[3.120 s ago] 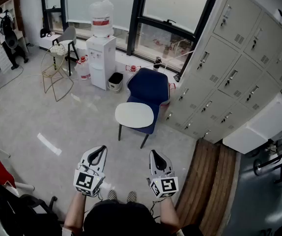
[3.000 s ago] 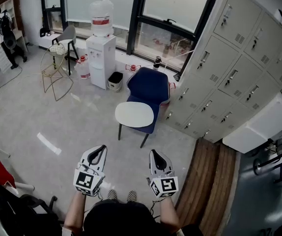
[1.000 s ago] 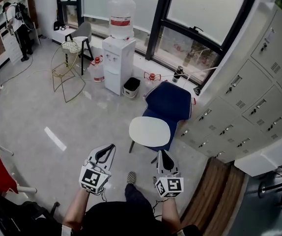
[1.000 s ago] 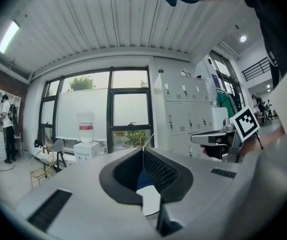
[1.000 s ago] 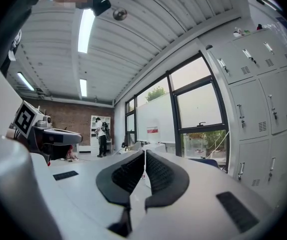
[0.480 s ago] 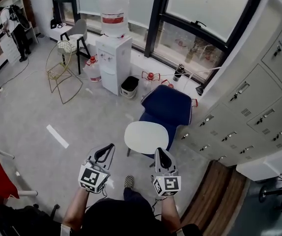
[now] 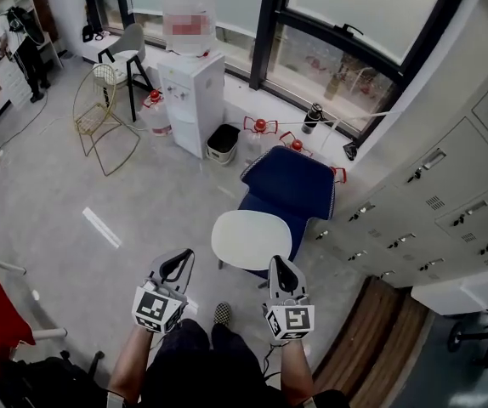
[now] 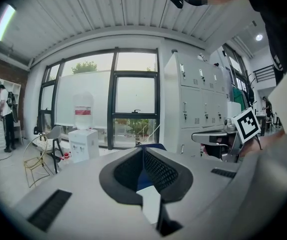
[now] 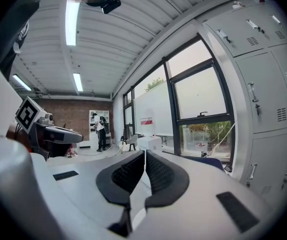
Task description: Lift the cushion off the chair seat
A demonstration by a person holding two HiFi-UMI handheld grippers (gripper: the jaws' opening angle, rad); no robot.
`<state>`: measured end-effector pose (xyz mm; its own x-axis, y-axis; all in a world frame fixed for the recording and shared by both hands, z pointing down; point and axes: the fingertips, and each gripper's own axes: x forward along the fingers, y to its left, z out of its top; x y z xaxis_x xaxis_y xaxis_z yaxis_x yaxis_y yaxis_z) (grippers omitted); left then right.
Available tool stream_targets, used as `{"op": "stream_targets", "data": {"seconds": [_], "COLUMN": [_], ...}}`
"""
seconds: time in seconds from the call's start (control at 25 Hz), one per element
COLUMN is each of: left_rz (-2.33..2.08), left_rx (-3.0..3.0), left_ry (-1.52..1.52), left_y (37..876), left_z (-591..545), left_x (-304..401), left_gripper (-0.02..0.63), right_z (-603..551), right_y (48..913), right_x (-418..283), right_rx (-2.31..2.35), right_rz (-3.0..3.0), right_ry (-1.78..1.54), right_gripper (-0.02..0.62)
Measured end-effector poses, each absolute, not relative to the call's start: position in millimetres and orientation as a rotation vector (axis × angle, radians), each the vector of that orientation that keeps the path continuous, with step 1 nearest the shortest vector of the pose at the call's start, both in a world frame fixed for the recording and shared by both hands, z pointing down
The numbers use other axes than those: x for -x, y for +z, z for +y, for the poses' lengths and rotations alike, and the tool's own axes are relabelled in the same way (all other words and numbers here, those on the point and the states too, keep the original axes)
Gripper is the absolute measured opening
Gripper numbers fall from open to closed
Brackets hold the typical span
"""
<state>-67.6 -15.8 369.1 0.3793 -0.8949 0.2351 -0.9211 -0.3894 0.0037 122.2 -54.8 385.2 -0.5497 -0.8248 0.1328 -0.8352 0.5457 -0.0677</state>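
Note:
A round white cushion point(image 7: 251, 239) lies on the seat of a dark blue chair point(image 7: 289, 183) in the head view, just in front of me. My left gripper point(image 7: 181, 257) is held near the cushion's left front, short of it and apart from it, with its jaws shut and nothing between them. The right gripper point(image 7: 276, 264) hangs close to the cushion's near right edge, pads pressed together, also empty. In the left gripper view the shut jaws point(image 8: 143, 151) point at the chair's blue back point(image 8: 151, 146). The right gripper view shows its closed jaws point(image 9: 144, 153).
A white water dispenser point(image 7: 191, 100) and a small bin point(image 7: 223, 143) stand by the window behind the chair. Grey lockers point(image 7: 435, 194) line the right side. A wire chair point(image 7: 99, 121) stands far left. A wooden floor strip point(image 7: 380, 330) runs along the right.
Both grippers and I have come forward toward the chair. The cushion now sits nearer the fingertips. Both pairs of jaws stay shut.

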Motion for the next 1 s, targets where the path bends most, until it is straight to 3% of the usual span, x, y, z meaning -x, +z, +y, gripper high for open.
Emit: {"op": "stream_targets", "data": {"seconds": [0.4, 1.0], "left_rz": [-1.536, -1.34], "left_rx": [-2.496, -2.351], "left_ry": [0.401, 0.455], "left_y": [425.0, 598.9], "left_z": [-73.1, -153.6], "left_x": [68.1, 102.8], "left_gripper": [0.023, 0.023], "right_z": [-101.5, -156.3], "right_y": [435.3, 592.7], "right_x": [-109.6, -77.9], "right_rx": [-1.424, -1.484], "right_rz": [-2.628, -2.438], "right_ry": [0.258, 0.483], "right_gripper": [0.029, 0.029]}}
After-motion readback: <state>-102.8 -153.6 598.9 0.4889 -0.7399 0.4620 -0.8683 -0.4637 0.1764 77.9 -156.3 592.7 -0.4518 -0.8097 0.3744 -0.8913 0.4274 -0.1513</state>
